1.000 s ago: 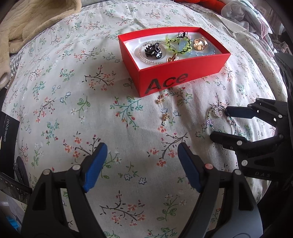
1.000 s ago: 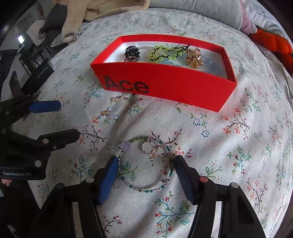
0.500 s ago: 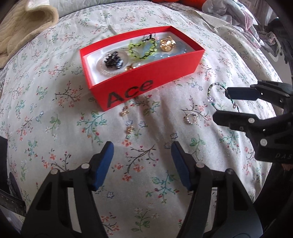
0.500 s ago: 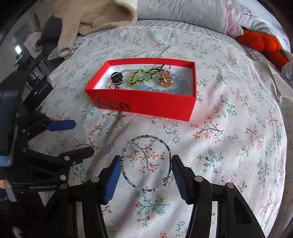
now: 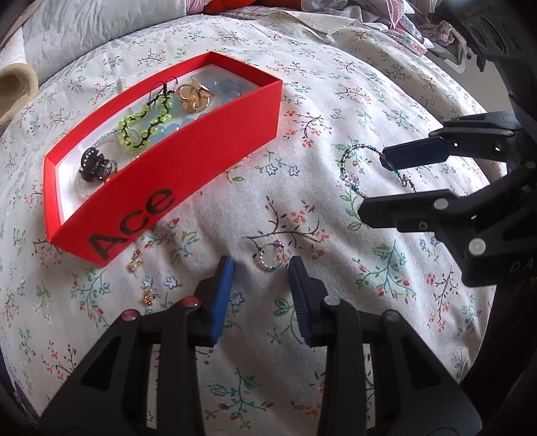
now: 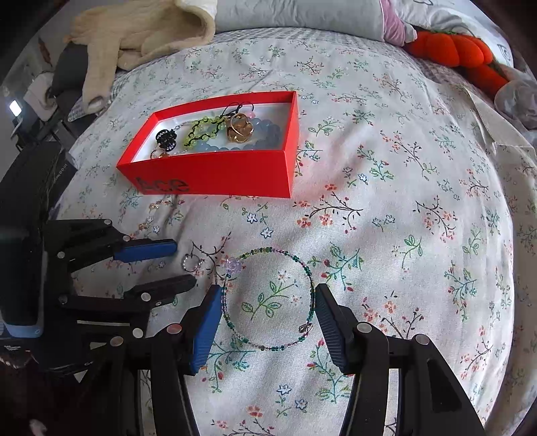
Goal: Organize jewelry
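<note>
A red box [image 5: 188,161] [image 6: 214,171] on the flowered bedspread holds a green bead bracelet, blue beads, a gold piece and a black clip. My right gripper [image 6: 268,295] [image 5: 372,182] is shut on a thin beaded bracelet [image 6: 310,278] [image 5: 350,177], its hoop spanning the two pads. My left gripper [image 5: 261,265] [image 6: 183,265] points down at a small silver ring [image 5: 268,258] [image 6: 192,262]. Its jaws are closing, the ring lies between the fingertips, and the pads do not press on it. Two small gold earrings [image 5: 136,263] [image 6: 146,224] lie beside the box's front.
A beige blanket [image 6: 141,30] and a grey pillow [image 6: 295,16] lie at the back of the bed, with an orange plush toy [image 6: 453,50] at the back right. Crumpled clothes [image 5: 402,20] lie past the box. A dark box [image 6: 63,167] sits at the bed's left edge.
My left gripper has moved right from the earrings to the ring and its jaws have narrowed. My right gripper has carried the bracelet away from the ring, which now lies alone.
</note>
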A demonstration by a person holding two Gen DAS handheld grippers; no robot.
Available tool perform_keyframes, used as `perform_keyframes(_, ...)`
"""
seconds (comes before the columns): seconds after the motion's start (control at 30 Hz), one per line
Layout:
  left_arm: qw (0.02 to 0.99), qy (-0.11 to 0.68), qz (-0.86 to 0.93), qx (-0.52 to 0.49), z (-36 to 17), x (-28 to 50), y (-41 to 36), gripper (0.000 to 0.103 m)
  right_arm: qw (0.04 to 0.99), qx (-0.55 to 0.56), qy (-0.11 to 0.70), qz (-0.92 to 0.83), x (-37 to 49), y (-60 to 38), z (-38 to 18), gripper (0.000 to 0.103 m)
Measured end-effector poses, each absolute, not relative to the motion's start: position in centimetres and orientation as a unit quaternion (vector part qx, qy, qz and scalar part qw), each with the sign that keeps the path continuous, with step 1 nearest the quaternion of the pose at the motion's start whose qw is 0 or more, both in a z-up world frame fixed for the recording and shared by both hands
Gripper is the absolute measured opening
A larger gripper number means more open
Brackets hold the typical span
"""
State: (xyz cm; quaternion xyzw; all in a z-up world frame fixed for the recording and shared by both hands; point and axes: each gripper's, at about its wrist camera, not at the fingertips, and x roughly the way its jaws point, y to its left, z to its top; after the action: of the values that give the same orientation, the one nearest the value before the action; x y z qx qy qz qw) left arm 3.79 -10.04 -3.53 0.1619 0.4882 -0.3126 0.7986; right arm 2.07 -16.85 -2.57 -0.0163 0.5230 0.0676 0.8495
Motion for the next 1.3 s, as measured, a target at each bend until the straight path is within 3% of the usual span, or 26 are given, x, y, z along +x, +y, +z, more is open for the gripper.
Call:
perform_keyframes(0.13, 0.799, 0.480, -0.314, 0.180, -3.5, 3.5, -10.4, 0.031, 0.849, -0.015, 0.524, 0.064, 2.0, -17.5, -2.5, 0.056)
perform_keyframes(0.27, 0.795, 0.479, -0.324, 0.184, -3.5, 3.4, -10.6, 0.014, 0.849, -0.013, 0.524, 0.062, 1.9, -17.8, -2.5, 0.056)
perform_keyframes(0.47, 0.795, 0.476, -0.325, 0.188, -3.4, 3.2, -10.7, 0.005, 0.850, -0.010, 0.523, 0.061, 1.9, -18.0, -2.3, 0.056)
perform_keyframes(1.3, 0.853, 0.447, -0.253, 0.092, 2.1, 6.4, -5.1, 0.004, 0.869, 0.012, 0.490, 0.063, 3.9, -17.1, 0.4, 0.056)
